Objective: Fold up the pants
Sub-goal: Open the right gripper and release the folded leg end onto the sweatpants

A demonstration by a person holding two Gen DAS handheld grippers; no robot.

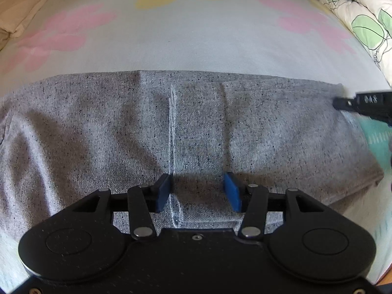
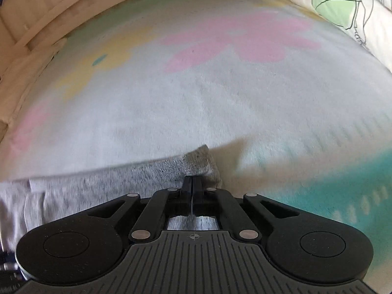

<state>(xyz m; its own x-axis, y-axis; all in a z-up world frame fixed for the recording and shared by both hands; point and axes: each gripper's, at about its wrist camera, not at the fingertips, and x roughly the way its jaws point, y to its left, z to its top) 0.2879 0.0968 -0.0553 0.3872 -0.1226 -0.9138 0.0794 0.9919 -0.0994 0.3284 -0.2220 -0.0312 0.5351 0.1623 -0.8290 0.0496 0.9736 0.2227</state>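
Jaws on the left gripper (image 1: 199,191) stand well apart, its blue pads (image 1: 232,191) straddling a raised lengthwise ridge in the grey speckled pants (image 1: 98,127) without pinching it; the fabric under the gripper body is hidden. The right gripper (image 2: 192,183) has its jaws pressed together at the corner of the pants (image 2: 152,174). Whether cloth is actually caught between the fingertips cannot be made out, since the black fingers cover that spot and the view is motion-blurred. In the left wrist view the right gripper (image 1: 362,105) shows only as a dark tip entering from the right edge, over the far right end of the garment. The pants lie spread across a pale blanket (image 1: 196,39) with pink and yellow flowers, their left end cut off by the frame. A white pillow (image 2: 343,7) with green shapes lies partly out of view at the upper right.
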